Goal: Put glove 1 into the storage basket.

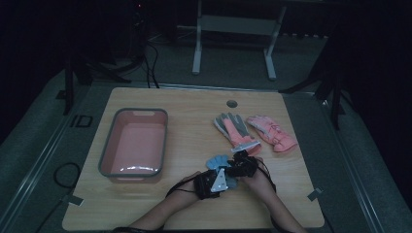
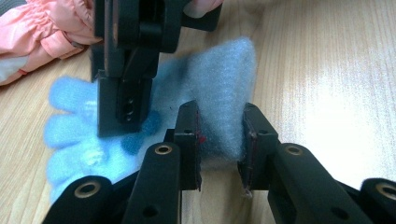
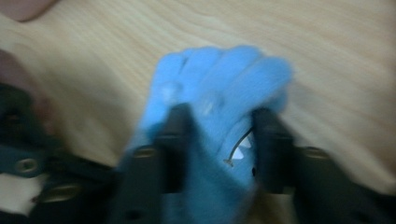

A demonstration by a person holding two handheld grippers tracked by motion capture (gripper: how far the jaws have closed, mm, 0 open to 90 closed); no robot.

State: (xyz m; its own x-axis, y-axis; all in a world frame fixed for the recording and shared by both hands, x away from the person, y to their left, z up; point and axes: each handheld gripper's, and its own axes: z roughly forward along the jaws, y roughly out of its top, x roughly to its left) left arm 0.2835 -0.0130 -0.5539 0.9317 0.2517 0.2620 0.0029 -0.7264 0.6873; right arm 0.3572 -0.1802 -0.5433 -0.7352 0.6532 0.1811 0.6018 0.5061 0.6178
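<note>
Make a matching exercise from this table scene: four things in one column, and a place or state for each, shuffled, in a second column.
Things:
1. blue glove
2. pink tub
3. grey and pink glove
4. left gripper

Places or states:
A. lies flat at the right of the table, next to an all-pink glove
B. stands empty at the left of the table
C. lies between both grippers near the table's front edge
D. its fingers straddle a fold of blue fabric

Pairs: 1-C, 2-B, 3-A, 4-D
</note>
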